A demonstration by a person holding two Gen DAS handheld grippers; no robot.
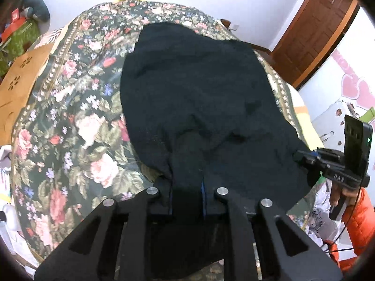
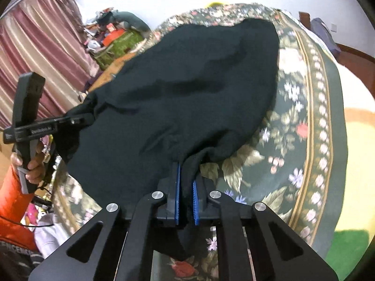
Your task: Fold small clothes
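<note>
A dark, near-black garment (image 1: 196,93) lies spread over a floral bed cover (image 1: 77,126). In the left wrist view my left gripper (image 1: 187,187) is shut on the garment's near edge, with cloth bunched between its blue-lined pads. In the same view the right gripper (image 1: 298,157) pinches the garment's right corner. In the right wrist view my right gripper (image 2: 186,187) is shut on a fold of the garment (image 2: 187,89) between its blue pads (image 2: 178,187). There the left gripper (image 2: 88,117) clamps the cloth's left corner, held by a hand in an orange sleeve (image 2: 14,199).
The floral cover (image 2: 304,117) drapes the whole bed. A cardboard sheet (image 1: 21,79) lies at its left side. A brown wooden door (image 1: 314,30) stands at the far right. Pink curtains (image 2: 39,58) and a cluttered green surface (image 2: 117,44) lie beyond the bed.
</note>
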